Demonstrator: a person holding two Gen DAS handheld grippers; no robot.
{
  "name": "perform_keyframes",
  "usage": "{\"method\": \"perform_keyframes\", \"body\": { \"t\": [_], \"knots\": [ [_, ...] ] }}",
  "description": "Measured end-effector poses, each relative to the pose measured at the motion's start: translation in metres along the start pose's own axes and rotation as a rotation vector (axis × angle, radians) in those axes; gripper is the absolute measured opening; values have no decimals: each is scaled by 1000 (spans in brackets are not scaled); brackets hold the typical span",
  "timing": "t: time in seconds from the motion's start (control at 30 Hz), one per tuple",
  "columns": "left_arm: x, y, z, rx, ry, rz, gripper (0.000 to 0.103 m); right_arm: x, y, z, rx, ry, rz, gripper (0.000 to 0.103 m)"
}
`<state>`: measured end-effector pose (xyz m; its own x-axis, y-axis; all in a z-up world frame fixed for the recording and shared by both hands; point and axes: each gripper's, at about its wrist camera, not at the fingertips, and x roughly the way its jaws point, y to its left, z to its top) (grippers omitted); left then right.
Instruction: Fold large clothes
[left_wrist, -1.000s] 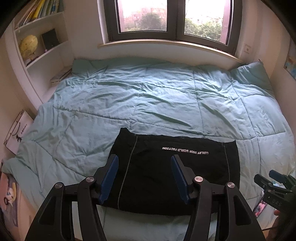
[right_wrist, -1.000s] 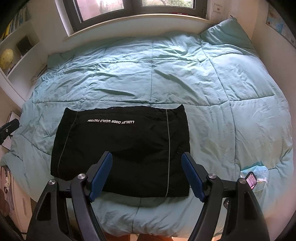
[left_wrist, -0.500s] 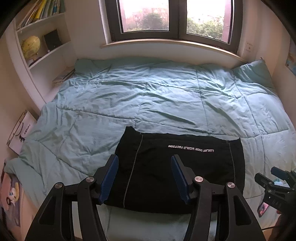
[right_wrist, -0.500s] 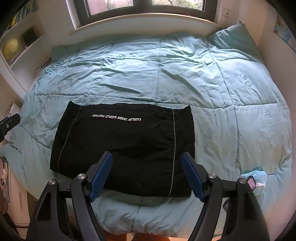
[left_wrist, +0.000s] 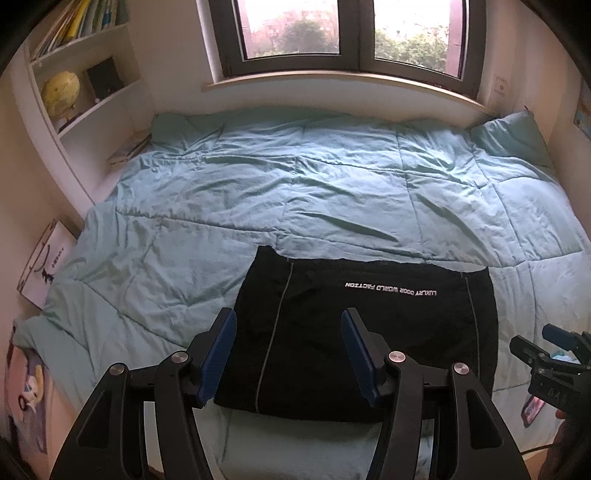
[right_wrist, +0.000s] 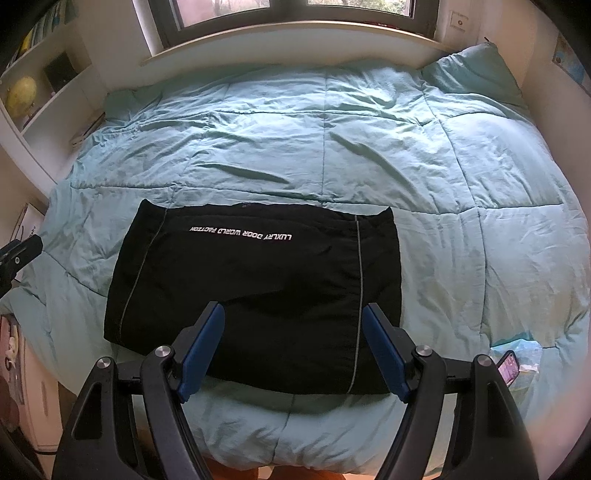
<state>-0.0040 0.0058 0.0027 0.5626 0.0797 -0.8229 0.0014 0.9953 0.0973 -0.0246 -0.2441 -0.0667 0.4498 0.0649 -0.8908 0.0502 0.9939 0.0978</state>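
Teal quilt (right_wrist: 406, 147) is carrying the folded black garment (right_wrist: 258, 280) at its near edge. Left gripper (left_wrist: 288, 325) and right gripper (right_wrist: 293, 317) are hovering above it, fingers spread, grasping nothing. Both are sitting higher and further back than a second ago.

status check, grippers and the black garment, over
Left gripper open, right gripper open, both empty. Black garment folded flat on quilt. Phone at bed edge, clear of it.

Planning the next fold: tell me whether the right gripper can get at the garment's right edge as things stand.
Probably yes. The right gripper hangs open above the black garment, which lies flat on the quilt. Nothing covers its right edge, and the phone lies off to the side.
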Motion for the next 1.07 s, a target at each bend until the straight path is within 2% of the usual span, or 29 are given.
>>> {"method": "perform_keyframes", "body": {
  "t": [0.27, 0.43, 0.83, 0.97, 1.03, 1.07],
  "knots": [
    [5, 2, 2, 3, 8, 6, 60, 5, 5, 2, 0, 5, 3, 79],
    [8, 3, 6, 6, 5, -49, 60, 7, 8, 2, 0, 9, -3, 79],
    [7, -5, 4, 62, -19, -15, 60, 11, 12, -4, 4, 19, -13, 79],
    [6, 2, 5, 53, -45, 30, 60, 12, 14, -7, 9, 24, -23, 79],
    [4, 10, 6, 33, -66, 27, 60, 11, 13, -8, 18, 23, -26, 79],
    [5, 14, 8, 28, -54, 3, 60, 11, 12, -9, 24, 22, -24, 79]
  ]
}}
